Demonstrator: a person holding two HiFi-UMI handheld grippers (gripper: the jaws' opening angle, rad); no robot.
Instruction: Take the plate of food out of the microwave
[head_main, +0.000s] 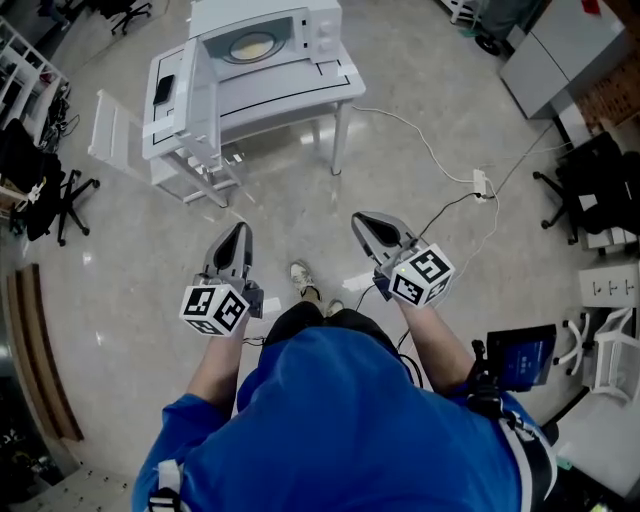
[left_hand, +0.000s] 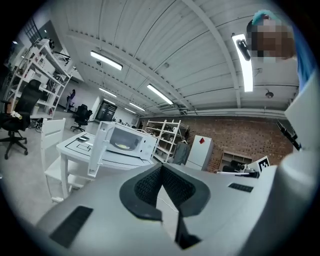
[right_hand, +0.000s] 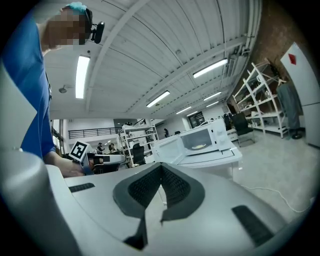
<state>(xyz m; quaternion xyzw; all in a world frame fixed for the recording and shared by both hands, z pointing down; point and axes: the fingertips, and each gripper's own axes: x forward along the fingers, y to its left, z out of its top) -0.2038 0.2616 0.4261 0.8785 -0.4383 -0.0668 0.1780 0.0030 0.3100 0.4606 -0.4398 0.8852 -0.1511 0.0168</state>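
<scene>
A white microwave (head_main: 265, 35) stands on a white table (head_main: 300, 92) at the far side of the floor, its door (head_main: 200, 95) swung open to the left. Inside lies a plate of yellowish food (head_main: 251, 46). My left gripper (head_main: 238, 232) and right gripper (head_main: 362, 220) hover close to my body, well short of the table, both shut and empty. In the left gripper view the left gripper (left_hand: 161, 167) points level at the microwave (left_hand: 127, 141) and plate (left_hand: 124, 146). From the right gripper (right_hand: 161, 167), the microwave (right_hand: 200, 140) and plate (right_hand: 198, 146) show ahead.
A white chair (head_main: 112, 130) stands left of the table, and a dark phone (head_main: 164, 88) lies on the table's left end. A power strip with a white cable (head_main: 481, 183) lies on the floor at the right. Black office chairs (head_main: 60, 200) stand at the left edge.
</scene>
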